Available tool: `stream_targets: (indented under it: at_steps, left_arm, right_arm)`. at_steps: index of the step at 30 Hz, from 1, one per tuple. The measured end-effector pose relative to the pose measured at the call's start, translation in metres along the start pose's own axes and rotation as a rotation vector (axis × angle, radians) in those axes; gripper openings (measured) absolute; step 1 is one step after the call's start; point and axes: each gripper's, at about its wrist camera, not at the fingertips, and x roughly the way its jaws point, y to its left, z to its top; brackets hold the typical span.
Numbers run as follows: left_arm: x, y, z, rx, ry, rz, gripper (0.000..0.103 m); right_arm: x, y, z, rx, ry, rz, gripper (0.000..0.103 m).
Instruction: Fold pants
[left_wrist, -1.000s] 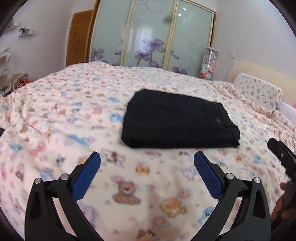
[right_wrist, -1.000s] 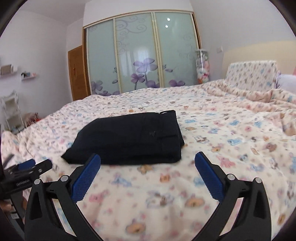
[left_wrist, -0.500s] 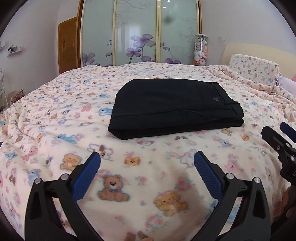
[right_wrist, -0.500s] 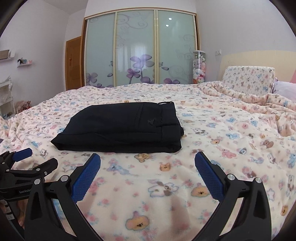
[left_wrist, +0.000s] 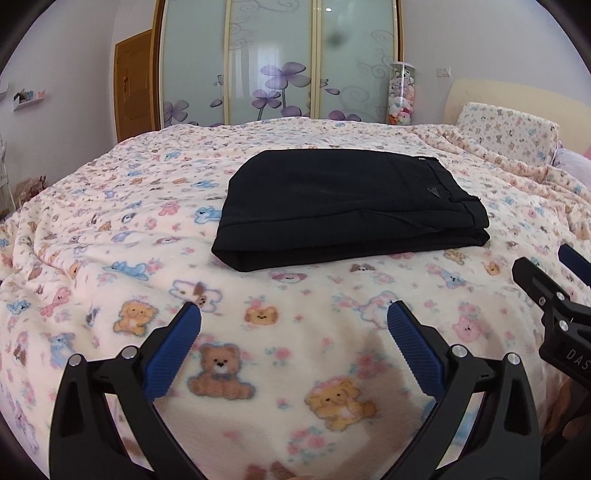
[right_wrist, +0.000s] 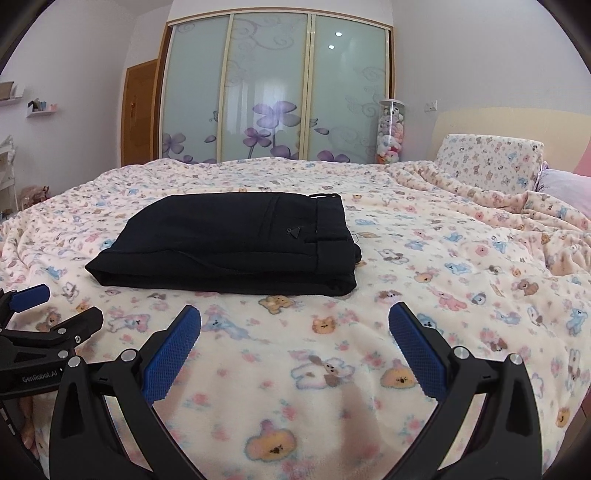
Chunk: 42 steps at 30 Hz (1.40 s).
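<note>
Black pants (left_wrist: 343, 206) lie folded into a flat rectangle on the bear-print blanket (left_wrist: 110, 229), waistband to the right. They also show in the right wrist view (right_wrist: 236, 243). My left gripper (left_wrist: 293, 321) is open and empty, held above the blanket in front of the pants. My right gripper (right_wrist: 293, 321) is open and empty, also short of the pants. The right gripper shows at the right edge of the left wrist view (left_wrist: 554, 295), and the left gripper shows at the left edge of the right wrist view (right_wrist: 48, 321).
The blanket (right_wrist: 443, 280) covers the whole bed. A pillow (right_wrist: 491, 162) and bunched blanket lie at the right. Sliding glass wardrobe doors (right_wrist: 273, 92), a clear tube of plush toys (right_wrist: 389, 133) and a wooden door (left_wrist: 135, 81) stand behind the bed.
Both grippers have pulled back and levelled out, so the pants sit a little farther away in both views. The pants have not moved. Both grippers stay open.
</note>
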Motion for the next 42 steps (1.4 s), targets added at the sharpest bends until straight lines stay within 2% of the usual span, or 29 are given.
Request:
stream_targets:
  at_steps: [9,14,42]
  left_arm:
    - [0.0,-0.01,-0.002,0.053,-0.001,0.001,0.101]
    - [0.0,-0.014,-0.003,0.063,0.002,0.032,0.101]
    - [0.002,-0.013,-0.005,0.072,0.004,0.045,0.101]
  right_arm:
    - [0.003,0.001,-0.001,-0.003,0.012,-0.004,0.102]
    - [0.004,0.0,-0.002,-0.001,0.017,-0.004,0.102]
    - [0.009,-0.006,-0.006,0.001,0.032,-0.003,0.102]
